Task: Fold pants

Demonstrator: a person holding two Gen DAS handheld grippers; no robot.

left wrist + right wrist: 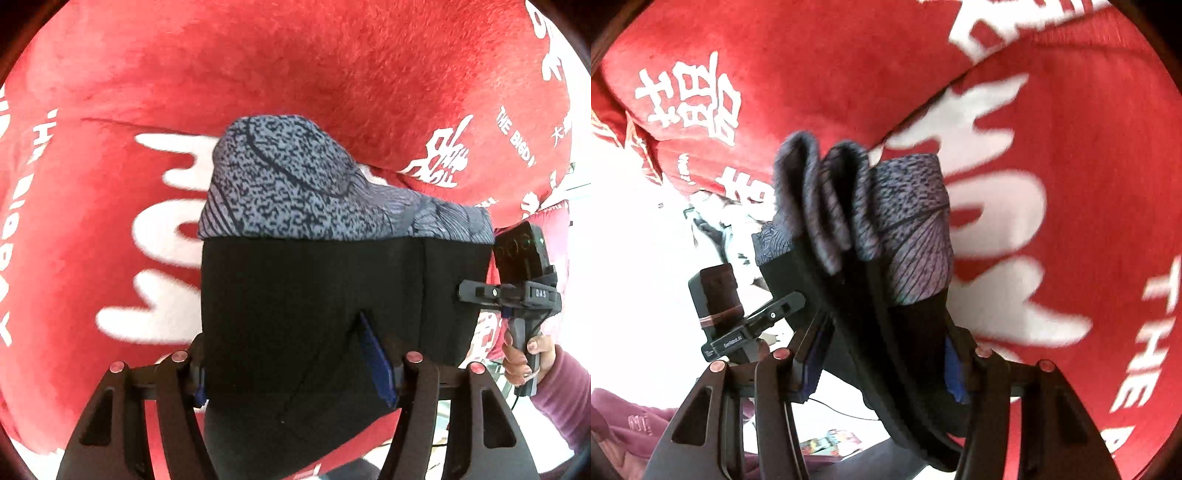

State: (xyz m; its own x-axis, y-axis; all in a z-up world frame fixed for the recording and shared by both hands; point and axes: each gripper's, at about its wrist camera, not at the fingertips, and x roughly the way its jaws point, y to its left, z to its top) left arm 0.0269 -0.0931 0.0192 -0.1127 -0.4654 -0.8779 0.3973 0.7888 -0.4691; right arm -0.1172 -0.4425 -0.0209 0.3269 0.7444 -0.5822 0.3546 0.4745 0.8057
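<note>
Black pants [314, 295] with grey patterned leg ends hung lifted above red printed blanket [258, 66]. Left gripper [295, 373] clamped one edge, right gripper [882, 362] clamped bunched layers. Judged best: keep hems level, lower evenly, avoid twisted folds.

- Red fleece blanket [332, 66] with white lettering and Chinese characters fills the background.
- Maroon garment [624, 424] bunched at lower left.
</note>
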